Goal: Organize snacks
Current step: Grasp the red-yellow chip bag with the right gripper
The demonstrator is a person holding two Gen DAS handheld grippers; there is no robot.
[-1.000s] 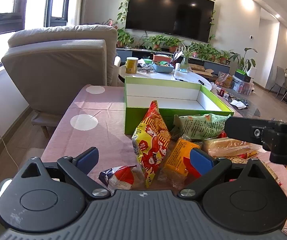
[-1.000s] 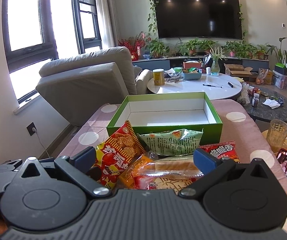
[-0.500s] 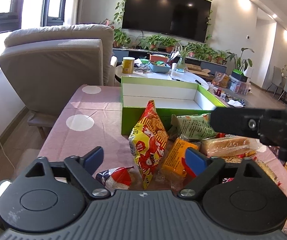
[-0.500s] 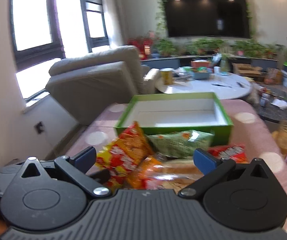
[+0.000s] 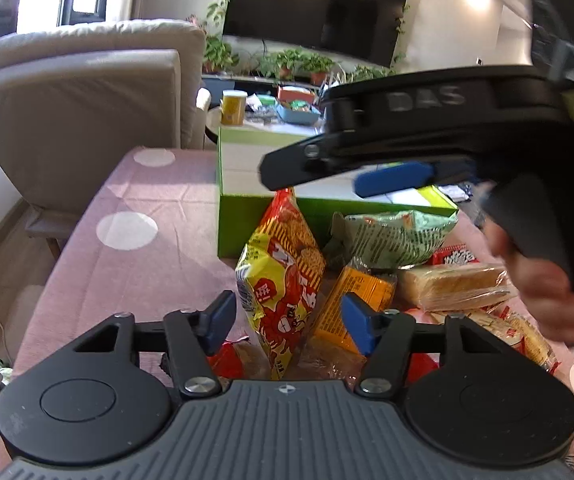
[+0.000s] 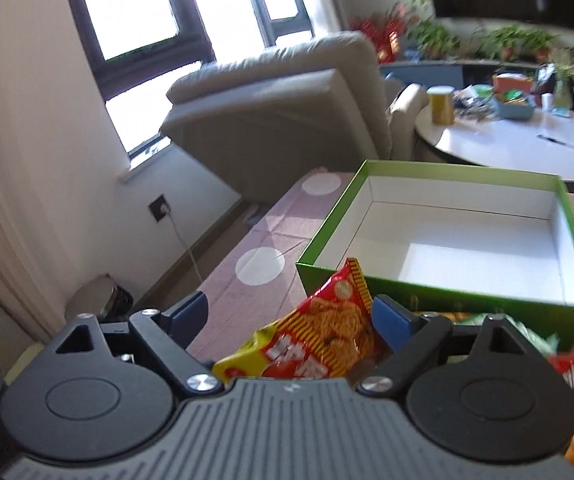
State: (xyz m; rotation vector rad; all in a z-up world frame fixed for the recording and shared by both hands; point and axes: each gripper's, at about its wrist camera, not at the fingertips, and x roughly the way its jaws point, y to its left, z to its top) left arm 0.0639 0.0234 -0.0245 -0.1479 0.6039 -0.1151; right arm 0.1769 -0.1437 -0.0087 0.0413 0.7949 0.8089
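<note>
Behind the snack pile (image 5: 351,280), the green box (image 6: 443,304) holds nothing; both tongs (image 5: 287,322) (image 6: 289,316) gape, gripping nothing.

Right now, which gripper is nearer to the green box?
Right. The right gripper hangs over the green box at its near wall; the left gripper sits back behind the snack pile, around the red-and-yellow bag.

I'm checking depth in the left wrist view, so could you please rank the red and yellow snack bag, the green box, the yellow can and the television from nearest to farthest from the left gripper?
From the left gripper:
1. Red and yellow snack bag, between its fingers.
2. Green box, just behind the snack pile.
3. Yellow can, on the round table beyond.
4. Television, on the far wall.
</note>
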